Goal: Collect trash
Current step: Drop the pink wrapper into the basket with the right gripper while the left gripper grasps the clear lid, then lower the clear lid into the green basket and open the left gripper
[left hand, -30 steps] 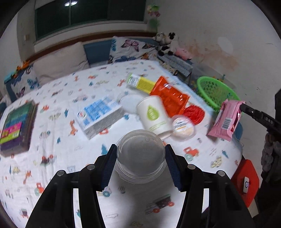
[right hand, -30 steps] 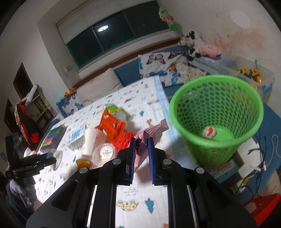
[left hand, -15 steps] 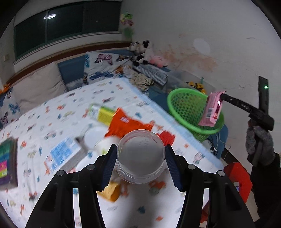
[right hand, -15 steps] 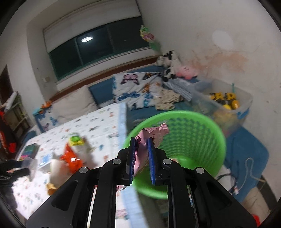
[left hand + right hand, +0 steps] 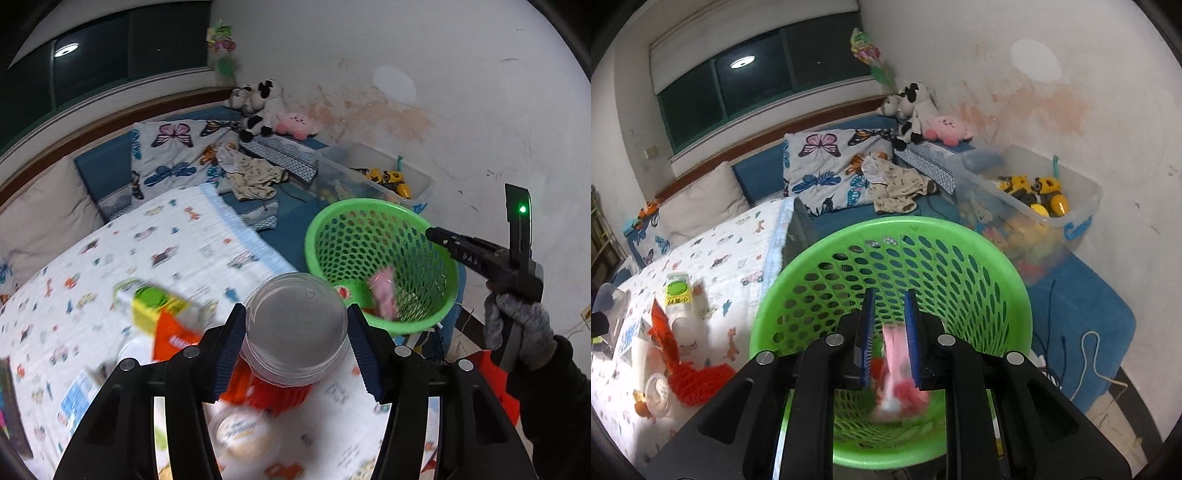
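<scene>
My left gripper (image 5: 295, 314) is shut on a clear plastic cup (image 5: 295, 332), held above the bed's edge. The green mesh basket (image 5: 369, 204) stands on the floor to the right of the bed. In the left wrist view my right gripper (image 5: 430, 233), in a gloved hand (image 5: 517, 328), reaches over the basket's far rim. A pink packet (image 5: 384, 293) is blurred in mid-fall inside the basket, free of the jaws. In the right wrist view the right gripper (image 5: 889, 295) points down into the basket (image 5: 886, 222), jaws a narrow gap apart, with the pink packet (image 5: 897, 369) dropping below.
Trash lies on the patterned bedsheet (image 5: 166, 240): a yellow-green carton (image 5: 155, 306), an orange bag (image 5: 173, 336), red mesh (image 5: 269, 395) and a round lidded tub (image 5: 240, 432). A clear toy bin (image 5: 373, 173) stands behind the basket. Cables (image 5: 1086, 354) trail on the floor.
Both grippers swung right from the bed toward the basket. The right gripper let go of the pink packet, which now falls into the basket. The left gripper still grips the clear cup.
</scene>
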The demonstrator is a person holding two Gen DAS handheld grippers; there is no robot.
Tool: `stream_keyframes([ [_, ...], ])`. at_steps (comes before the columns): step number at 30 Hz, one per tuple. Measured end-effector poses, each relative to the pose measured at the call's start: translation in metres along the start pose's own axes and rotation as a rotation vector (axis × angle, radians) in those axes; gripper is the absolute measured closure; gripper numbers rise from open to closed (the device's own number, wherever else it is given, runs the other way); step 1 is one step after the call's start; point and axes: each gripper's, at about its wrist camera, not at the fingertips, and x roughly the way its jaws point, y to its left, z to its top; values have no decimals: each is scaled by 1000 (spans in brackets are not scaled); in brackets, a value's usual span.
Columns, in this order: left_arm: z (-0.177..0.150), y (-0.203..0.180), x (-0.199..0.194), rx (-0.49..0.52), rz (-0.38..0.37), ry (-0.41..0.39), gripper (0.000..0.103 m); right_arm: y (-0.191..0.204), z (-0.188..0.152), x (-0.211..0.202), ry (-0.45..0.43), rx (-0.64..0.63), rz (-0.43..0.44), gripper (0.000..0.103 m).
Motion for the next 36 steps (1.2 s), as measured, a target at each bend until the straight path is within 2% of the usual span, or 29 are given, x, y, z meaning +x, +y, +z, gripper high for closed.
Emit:
stream_keyframes([
  [6,26,-27,39,38,-44,31,49,-7,-1,-5,-11,12,0,75],
  [9,35,-39,58,51,-63,52,49,-13,-3,-14,-24,20,-2,62],
  [12,43,-57,81,64,-97,82,49,-22,-6,-24,-43,34,-8,60],
  [15,50,-75,104,77,-130,115,49,-31,-10,-35,-61,62,-15,52],
  [23,63,-117,172,81,-180,222,49,-55,-22,-56,-93,117,-28,49],
  [36,78,-156,246,82,-202,277,49,-82,-41,-63,-95,181,-53,47],
])
